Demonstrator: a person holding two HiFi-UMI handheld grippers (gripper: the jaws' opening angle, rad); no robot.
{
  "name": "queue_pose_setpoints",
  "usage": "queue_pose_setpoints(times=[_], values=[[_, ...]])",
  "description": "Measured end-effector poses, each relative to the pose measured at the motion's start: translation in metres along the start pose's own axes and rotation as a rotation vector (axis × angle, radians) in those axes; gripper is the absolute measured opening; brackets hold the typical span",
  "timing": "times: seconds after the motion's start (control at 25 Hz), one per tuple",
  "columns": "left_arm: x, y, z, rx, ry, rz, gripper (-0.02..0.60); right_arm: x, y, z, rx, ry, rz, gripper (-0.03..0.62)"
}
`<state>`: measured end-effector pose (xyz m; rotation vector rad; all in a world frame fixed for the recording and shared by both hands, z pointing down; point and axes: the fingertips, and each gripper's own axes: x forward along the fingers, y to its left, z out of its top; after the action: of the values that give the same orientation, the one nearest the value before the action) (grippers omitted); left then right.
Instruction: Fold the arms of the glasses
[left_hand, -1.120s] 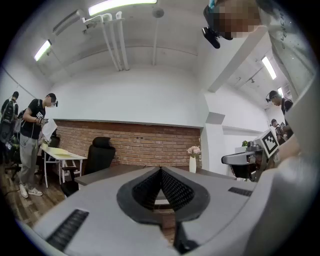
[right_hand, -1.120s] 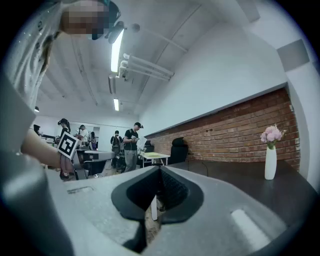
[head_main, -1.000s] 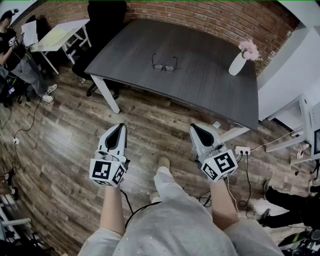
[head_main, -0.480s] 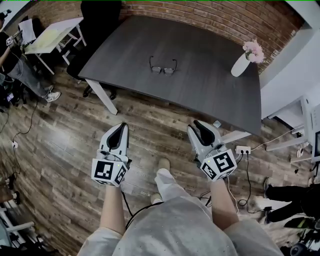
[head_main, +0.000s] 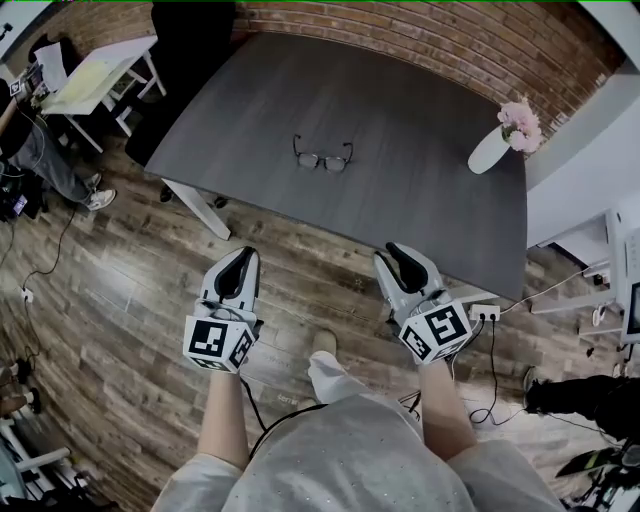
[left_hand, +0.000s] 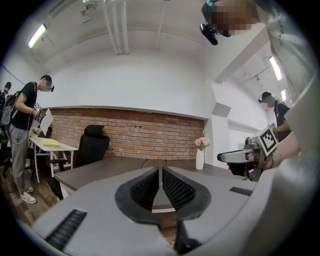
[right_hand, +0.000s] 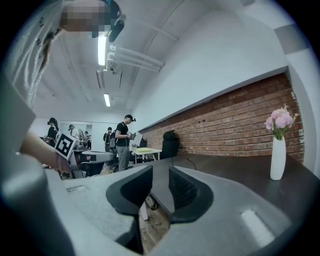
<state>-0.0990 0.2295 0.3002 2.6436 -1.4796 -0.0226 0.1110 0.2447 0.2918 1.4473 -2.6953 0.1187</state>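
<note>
Square-marker cube on left hand-held gripper

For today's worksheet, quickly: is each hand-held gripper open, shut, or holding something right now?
Left hand-held gripper: shut, holding nothing.
Right hand-held gripper: jaws opening, nothing between them.

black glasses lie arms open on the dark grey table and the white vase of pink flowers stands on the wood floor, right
Not quite: the white vase of pink flowers stands on the dark grey table, near its right end, not on the wood floor, as the head view shows. The black-framed glasses do lie on that table, arms open.
</note>
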Motion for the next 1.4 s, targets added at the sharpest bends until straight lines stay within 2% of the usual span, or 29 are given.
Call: queue_pose_setpoints(times=[0.48,0.96,1.4], values=[[0.084,0.019,-0.006,0.0,0.023,0.017,0.02,0.058,-0.071,-0.005,0.019,0.013,0.018,0.095],[0.12,0.047,-0.025,-0.012,0.074,0.03,0.02,0.106,-0.091,-0.023,0.042,0.053,0.05,0.1],[0.187,0.085,-0.04,-0.027,0.116,-0.015,0.02,0.167,-0.121,-0.037,0.055,0.1,0.033,0.103]])
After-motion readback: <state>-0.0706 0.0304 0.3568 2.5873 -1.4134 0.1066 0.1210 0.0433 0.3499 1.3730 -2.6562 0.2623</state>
